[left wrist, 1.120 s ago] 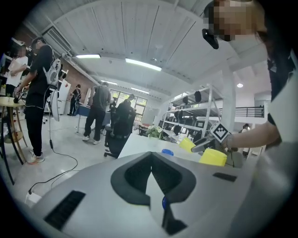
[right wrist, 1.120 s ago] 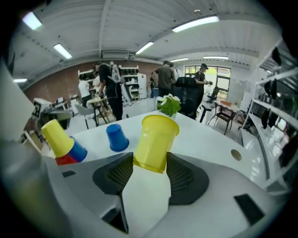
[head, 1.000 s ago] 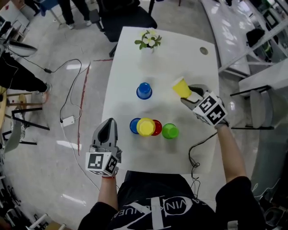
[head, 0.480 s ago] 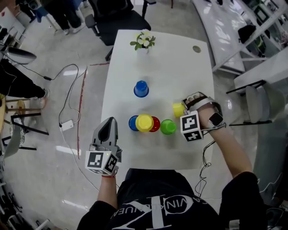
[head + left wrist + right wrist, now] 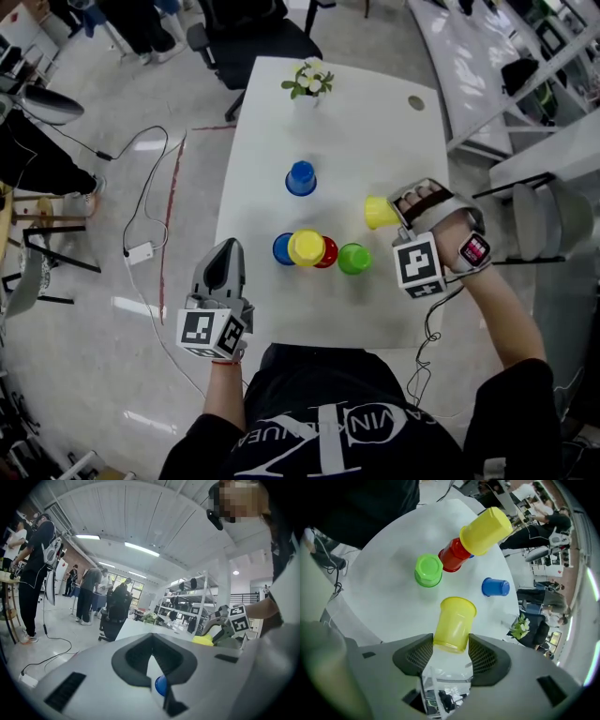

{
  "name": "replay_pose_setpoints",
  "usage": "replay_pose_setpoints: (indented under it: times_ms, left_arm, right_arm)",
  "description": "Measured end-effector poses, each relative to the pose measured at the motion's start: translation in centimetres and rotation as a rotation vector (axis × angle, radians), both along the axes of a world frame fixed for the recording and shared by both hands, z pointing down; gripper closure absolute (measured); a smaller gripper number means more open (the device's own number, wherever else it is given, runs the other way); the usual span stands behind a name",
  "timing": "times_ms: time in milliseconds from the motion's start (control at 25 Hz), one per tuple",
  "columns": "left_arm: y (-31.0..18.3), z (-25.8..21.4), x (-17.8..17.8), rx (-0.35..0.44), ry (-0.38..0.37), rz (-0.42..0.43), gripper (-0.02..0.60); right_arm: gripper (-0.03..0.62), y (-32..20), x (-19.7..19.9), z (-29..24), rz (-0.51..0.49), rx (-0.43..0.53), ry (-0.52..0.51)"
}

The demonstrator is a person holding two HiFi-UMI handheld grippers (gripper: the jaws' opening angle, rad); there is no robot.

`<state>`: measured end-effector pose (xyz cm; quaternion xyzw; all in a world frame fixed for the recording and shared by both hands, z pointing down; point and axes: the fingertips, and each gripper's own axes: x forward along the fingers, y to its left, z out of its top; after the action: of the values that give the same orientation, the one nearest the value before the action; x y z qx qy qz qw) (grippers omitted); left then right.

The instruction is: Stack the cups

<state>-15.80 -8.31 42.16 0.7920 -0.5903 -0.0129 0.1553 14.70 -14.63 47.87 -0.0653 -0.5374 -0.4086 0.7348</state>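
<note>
My right gripper (image 5: 397, 212) (image 5: 451, 644) is shut on the base of a yellow cup (image 5: 380, 212) (image 5: 454, 620), held on its side above the white table (image 5: 375, 141). Just left of it stands a row of upturned cups: green (image 5: 353, 258) (image 5: 428, 570), red (image 5: 327, 253) (image 5: 451, 558), a second yellow cup (image 5: 306, 247) (image 5: 486, 530) raised above them, and blue (image 5: 280, 248). A lone blue cup (image 5: 301, 178) (image 5: 495, 587) stands farther back. My left gripper (image 5: 228, 251) (image 5: 152, 644) hovers shut and empty at the table's left edge, a blue cup (image 5: 161, 685) showing past its jaws.
A small flower pot (image 5: 309, 82) sits at the table's far end, with a round grommet (image 5: 416, 103) to its right. A black cable (image 5: 417, 319) trails off the near right corner. An office chair (image 5: 253, 37) stands beyond the table; cables lie on the floor at left.
My right gripper has rolled over and come nearer to the row of cups, carrying the yellow cup. The left gripper has stayed put.
</note>
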Motion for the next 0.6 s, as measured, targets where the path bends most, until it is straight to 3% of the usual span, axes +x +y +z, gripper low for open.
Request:
replay_pose_setpoints:
  times_ms: [120, 320, 600]
  left_arm:
    - [0.0, -0.5, 0.4, 0.018, 0.012, 0.01, 0.578]
    - [0.3, -1.5, 1.1, 0.044, 0.018, 0.036, 0.577]
    - [1.2, -2.1, 1.4, 0.066, 0.033, 0.059, 0.578]
  right_arm:
    - [0.347, 1.0, 0.2, -1.9, -0.02, 0.003, 0.031]
    - [0.348, 3.0, 0.7, -3.4, 0.051, -0.02, -0.034]
    - [0.347, 5.8, -0.6, -3.8, -0.078, -0.022, 0.137]
